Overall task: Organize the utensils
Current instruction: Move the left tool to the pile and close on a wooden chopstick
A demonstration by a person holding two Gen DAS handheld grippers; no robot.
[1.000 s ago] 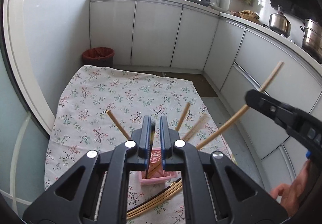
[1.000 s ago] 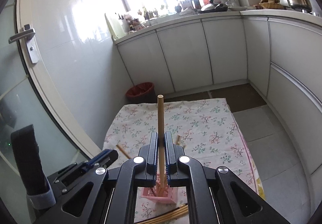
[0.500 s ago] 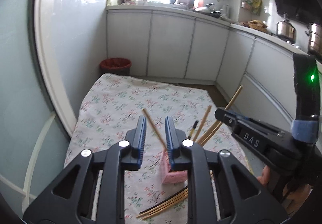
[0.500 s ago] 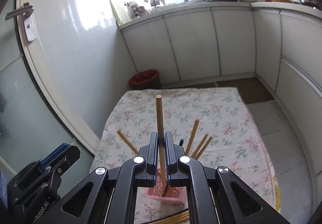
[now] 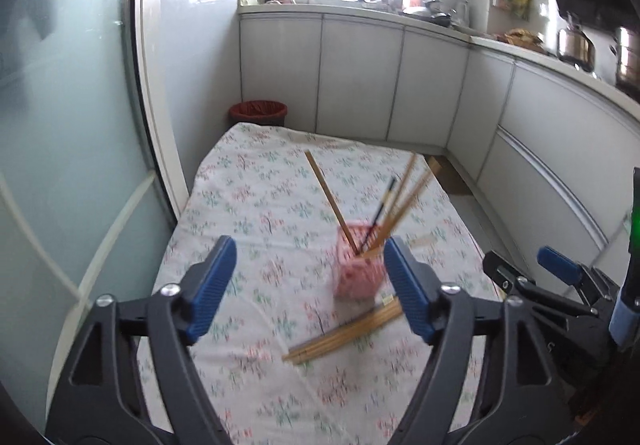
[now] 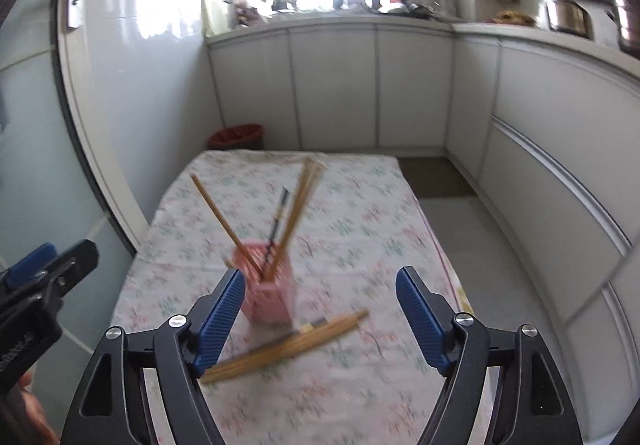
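At frame centre, motion blur smears the pink holder [image 6: 271, 295]; count of chopsticks [image 6: 294, 205] standing in it unclear, one dark. Loose chopstick bundle [image 6: 288, 345] lies on the table [image 6: 360, 245] just below it. Left gripper [image 5: 308, 291] and right gripper [image 6: 320, 315] just opened wide, nothing between jaws.

left gripper [image 5: 308, 285]: jaws just opened | right gripper [image 6: 320, 315]: just opened, chopstick [image 6: 302, 197] dropped into holder [image 6: 270, 297]
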